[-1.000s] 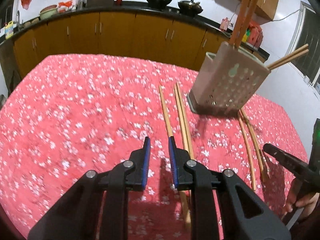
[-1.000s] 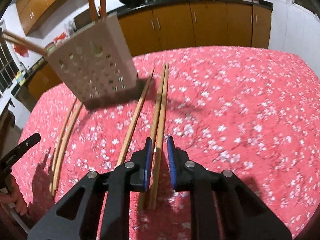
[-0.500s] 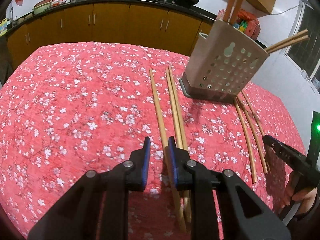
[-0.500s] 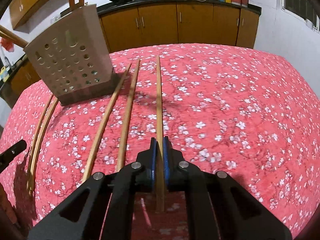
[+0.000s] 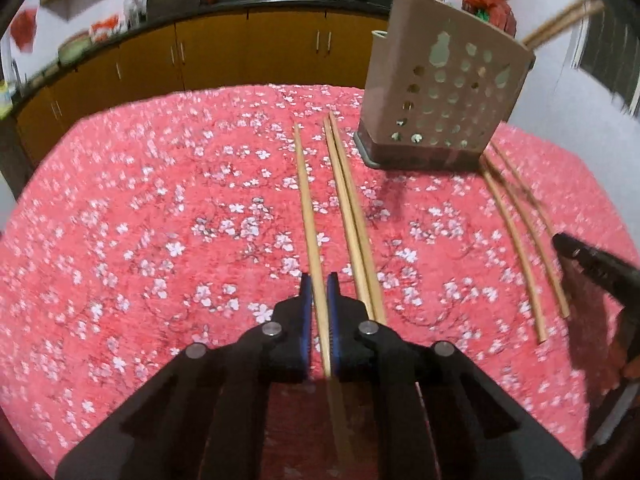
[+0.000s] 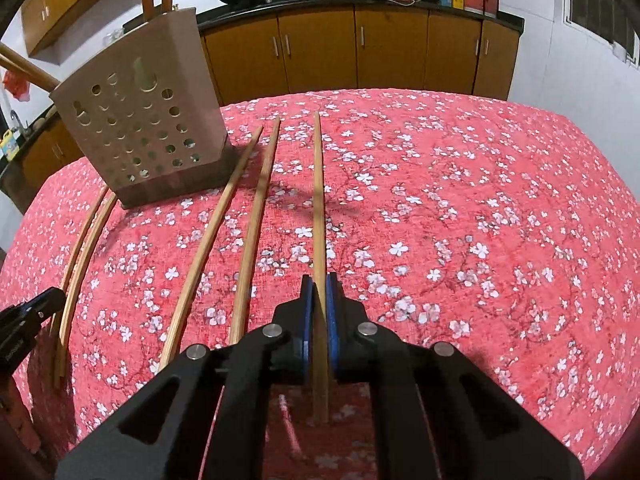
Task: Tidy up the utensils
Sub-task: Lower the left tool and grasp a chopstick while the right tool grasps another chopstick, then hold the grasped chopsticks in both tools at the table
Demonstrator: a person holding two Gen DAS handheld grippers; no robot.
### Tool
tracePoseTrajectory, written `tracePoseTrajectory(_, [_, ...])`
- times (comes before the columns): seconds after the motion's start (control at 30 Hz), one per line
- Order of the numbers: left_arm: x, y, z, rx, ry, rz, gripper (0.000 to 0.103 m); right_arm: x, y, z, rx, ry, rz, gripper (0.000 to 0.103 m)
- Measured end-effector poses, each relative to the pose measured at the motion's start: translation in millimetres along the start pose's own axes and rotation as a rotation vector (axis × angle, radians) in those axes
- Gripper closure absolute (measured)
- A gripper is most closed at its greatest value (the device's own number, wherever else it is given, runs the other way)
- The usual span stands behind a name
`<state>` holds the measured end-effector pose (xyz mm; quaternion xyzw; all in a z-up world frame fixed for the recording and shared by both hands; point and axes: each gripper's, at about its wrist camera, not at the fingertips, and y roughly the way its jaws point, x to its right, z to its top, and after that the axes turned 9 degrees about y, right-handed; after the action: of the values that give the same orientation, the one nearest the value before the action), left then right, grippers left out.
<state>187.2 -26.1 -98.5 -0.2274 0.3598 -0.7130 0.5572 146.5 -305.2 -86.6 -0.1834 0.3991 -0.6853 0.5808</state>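
Note:
Several wooden chopsticks lie on the red floral tablecloth. My left gripper [image 5: 319, 284] is shut on one chopstick [image 5: 307, 208]; a pair of chopsticks [image 5: 348, 208] lies just to its right. My right gripper [image 6: 319, 284] is shut on another chopstick [image 6: 318, 200] and holds it slightly above the cloth; two chopsticks [image 6: 256, 220] lie to its left. A beige perforated utensil holder [image 5: 440, 96] stands behind, with chopsticks in it; it also shows in the right wrist view [image 6: 144, 128].
Two more chopsticks [image 5: 516, 232] lie right of the holder, also seen in the right wrist view [image 6: 80, 248]. The other gripper [image 5: 592, 264] shows at the right edge. Wooden cabinets [image 6: 360, 52] with woks on the counter run behind the table.
My left gripper moved onto the single chopstick and shut on it. My right gripper shut on its chopstick half a second ago and has drawn it away from the other two.

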Motion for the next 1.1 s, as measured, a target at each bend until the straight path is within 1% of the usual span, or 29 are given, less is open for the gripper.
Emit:
tracePoseTrajectory(0.13, [-4, 2, 3, -0.006, 0.001, 0.038, 0.095, -5, 3, 0, 0.000, -0.009, 0.000, 0.095])
tracePoseTrajectory(0.33, [-38, 10, 12, -0.015, -0.052, 0.095, 0.095, -7, 3, 0, 0.004, -0.025, -0.002, 0.095])
tracePoseTrajectory(0.47, [-48, 9, 12, -0.008, -0.075, 0.074, 0.095, -10, 6, 0, 0.014, -0.038, -0.009, 0.095])
tracePoseTrajectory(1.1, [-51, 10, 11, -0.012, -0.067, 0.079, 0.095, -6, 7, 1, 0.012, -0.032, -0.001, 0.095])
